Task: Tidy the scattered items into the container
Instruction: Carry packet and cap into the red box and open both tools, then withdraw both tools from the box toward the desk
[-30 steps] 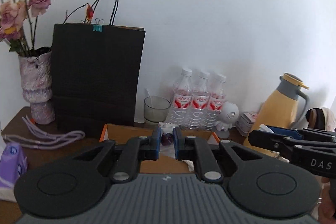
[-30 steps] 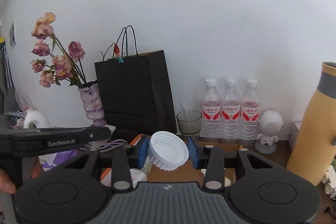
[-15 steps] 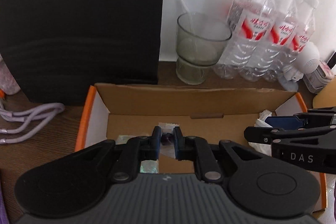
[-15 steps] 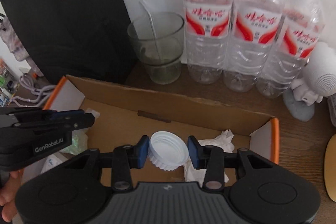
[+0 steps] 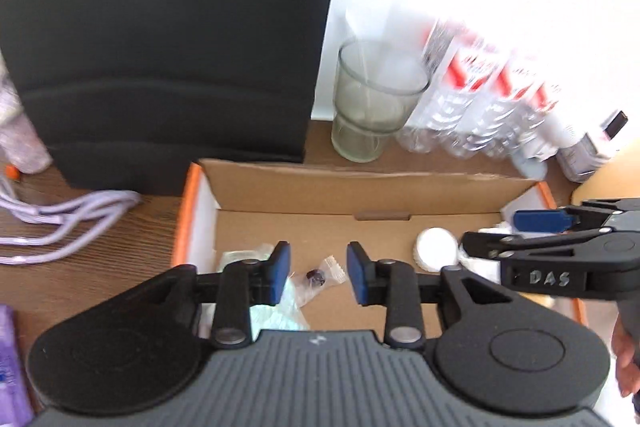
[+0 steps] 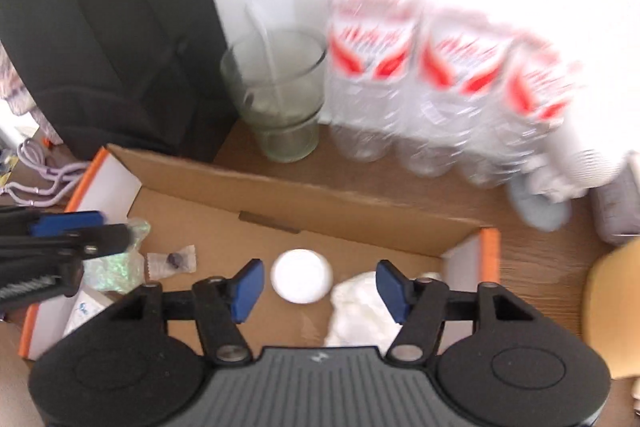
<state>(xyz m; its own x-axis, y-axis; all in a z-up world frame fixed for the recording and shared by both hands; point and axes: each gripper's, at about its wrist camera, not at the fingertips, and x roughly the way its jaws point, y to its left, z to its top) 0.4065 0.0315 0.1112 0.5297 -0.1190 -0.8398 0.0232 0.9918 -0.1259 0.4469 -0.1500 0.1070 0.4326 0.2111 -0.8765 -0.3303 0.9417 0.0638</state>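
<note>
Landmark: open brown cardboard box with orange edges (image 5: 256,183), lying on the wooden table (image 5: 100,247).

Left gripper (image 5: 318,273): over the box's near-left part, blue-padded fingers (image 5: 280,271) spread apart, nothing between them. Directly below the gap, on the box floor, lies a small clear plastic packet holding a dark bead-like item (image 5: 318,273). A pale iridescent wrapper (image 6: 116,267) lies left of the packet, inside the box.

Right gripper (image 6: 316,287): over the box's near-right part, fingers spread wide, empty. The round white plastic cap (image 6: 302,281) rests on the box floor below the gap, touching neither finger. Crumpled white tissue (image 6: 360,307) lies just right of the cap, inside the box.

Behind the box: black paper bag (image 5: 160,47) at left, clear drinking glass (image 5: 372,107) at centre, three plastic water bottles with red labels (image 6: 432,87) at right, blurred. Lilac cord (image 5: 60,219) on the table left of the box.
</note>
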